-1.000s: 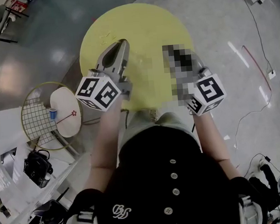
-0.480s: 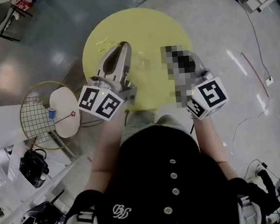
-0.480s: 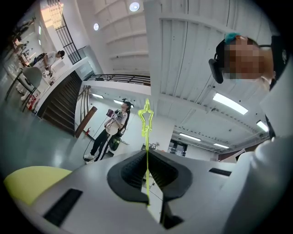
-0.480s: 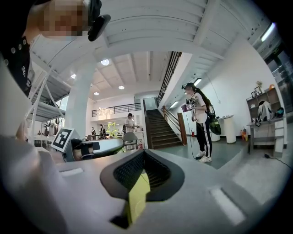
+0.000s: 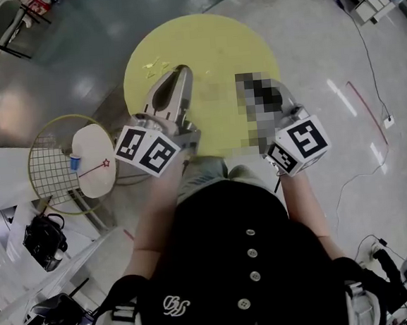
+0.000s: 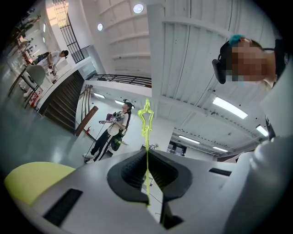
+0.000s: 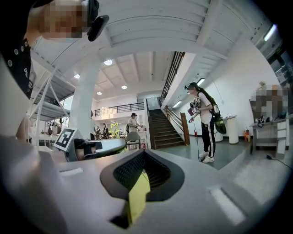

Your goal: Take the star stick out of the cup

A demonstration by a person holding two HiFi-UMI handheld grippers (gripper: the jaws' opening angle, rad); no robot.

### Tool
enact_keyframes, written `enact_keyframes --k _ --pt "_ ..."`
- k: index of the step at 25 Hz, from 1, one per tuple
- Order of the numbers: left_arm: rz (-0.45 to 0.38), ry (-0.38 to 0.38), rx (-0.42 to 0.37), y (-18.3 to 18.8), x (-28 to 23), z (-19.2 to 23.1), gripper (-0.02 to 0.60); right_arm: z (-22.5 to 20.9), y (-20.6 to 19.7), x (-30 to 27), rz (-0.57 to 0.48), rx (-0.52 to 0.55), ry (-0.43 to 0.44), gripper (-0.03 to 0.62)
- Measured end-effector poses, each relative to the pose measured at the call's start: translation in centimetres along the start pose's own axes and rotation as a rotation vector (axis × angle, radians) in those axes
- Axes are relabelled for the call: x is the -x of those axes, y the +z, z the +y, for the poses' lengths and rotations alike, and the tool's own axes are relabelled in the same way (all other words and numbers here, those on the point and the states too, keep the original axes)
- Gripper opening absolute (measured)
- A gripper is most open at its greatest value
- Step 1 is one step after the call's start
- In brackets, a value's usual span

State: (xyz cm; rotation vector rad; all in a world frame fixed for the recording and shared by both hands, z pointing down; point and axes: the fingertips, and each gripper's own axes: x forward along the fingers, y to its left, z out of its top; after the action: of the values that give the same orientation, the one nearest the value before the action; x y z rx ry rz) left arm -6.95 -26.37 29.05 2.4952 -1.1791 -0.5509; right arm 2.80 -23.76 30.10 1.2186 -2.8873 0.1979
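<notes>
My left gripper (image 6: 147, 170) is shut on the thin stem of a yellow-green star stick (image 6: 146, 119), whose star points away from me. In the head view the left gripper (image 5: 179, 72) hangs over the round yellow table (image 5: 214, 44), and the star (image 5: 154, 65) shows faintly against it. My right gripper (image 7: 144, 172) is shut on a flat yellow piece (image 7: 137, 197); I cannot tell whether it is the cup's wall. A mosaic patch hides the right jaws in the head view; only the marker cube (image 5: 299, 143) shows.
At the left a small white round stand (image 5: 93, 152) carries a blue cup (image 5: 75, 162) with a red star stick (image 5: 94, 169), in front of a wire-grid frame (image 5: 52, 171). A black bag (image 5: 40, 242) and cables (image 5: 363, 45) lie on the floor. A person (image 7: 203, 122) stands by stairs.
Both grippers stay over the yellow table, still shut on what they hold. The head view has drifted slightly, so the table and side stand sit a little differently in frame.
</notes>
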Motion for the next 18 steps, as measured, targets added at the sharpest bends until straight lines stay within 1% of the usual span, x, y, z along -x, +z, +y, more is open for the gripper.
enact_keyframes --k 6,11,18 --pt "0.009 -0.008 0.011 -0.1 1.0 -0.5 0.019 0.8 -0.5 0.8 0.007 -0.003 -0.013 0.005" --pt "0.011 -0.029 0.013 -0.5 1.2 -1.6 0.020 0.8 -1.2 1.5 0.015 -0.009 -0.023 0.005" --pt "0.031 -0.032 0.016 -1.1 1.3 -2.8 0.019 0.8 -1.2 2.1 0.013 -0.020 -0.022 0.005"
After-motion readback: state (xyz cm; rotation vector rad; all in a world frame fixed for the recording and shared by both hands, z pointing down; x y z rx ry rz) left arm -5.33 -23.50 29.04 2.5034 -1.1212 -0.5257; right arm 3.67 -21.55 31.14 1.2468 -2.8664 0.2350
